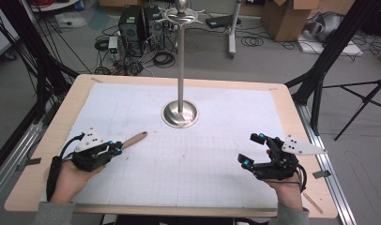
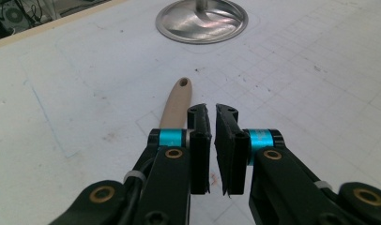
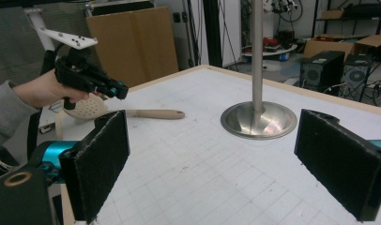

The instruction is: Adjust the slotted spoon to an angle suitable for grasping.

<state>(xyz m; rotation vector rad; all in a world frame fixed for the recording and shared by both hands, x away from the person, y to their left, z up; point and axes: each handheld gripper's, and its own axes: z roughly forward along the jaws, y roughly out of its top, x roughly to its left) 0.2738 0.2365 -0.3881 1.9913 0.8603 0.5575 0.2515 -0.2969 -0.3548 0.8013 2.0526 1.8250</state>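
High view: the left gripper hung over the near-left part of the white mat, and the right gripper sat low on the right, well apart from it.
Spoon: a perforated spoon with a tan handle lay flat on the mat, its handle running out from under the left gripper toward the metal stand and stopping short of the base.
Left tool: jaws nearly together with a thin slit between the pads, gripping nothing; in the left gripper view the handle lay below and just to the side of them.
Right tool: released, pads spread wide and empty.
Step in hand: picking the spoon up, as I judged it.
How to do it well: the jaws needed to spread wider than the handle, shift sideways until it lay between the pads, then sink and close mid-handle.
Risk: a pad landing on top could roll the handle aside.
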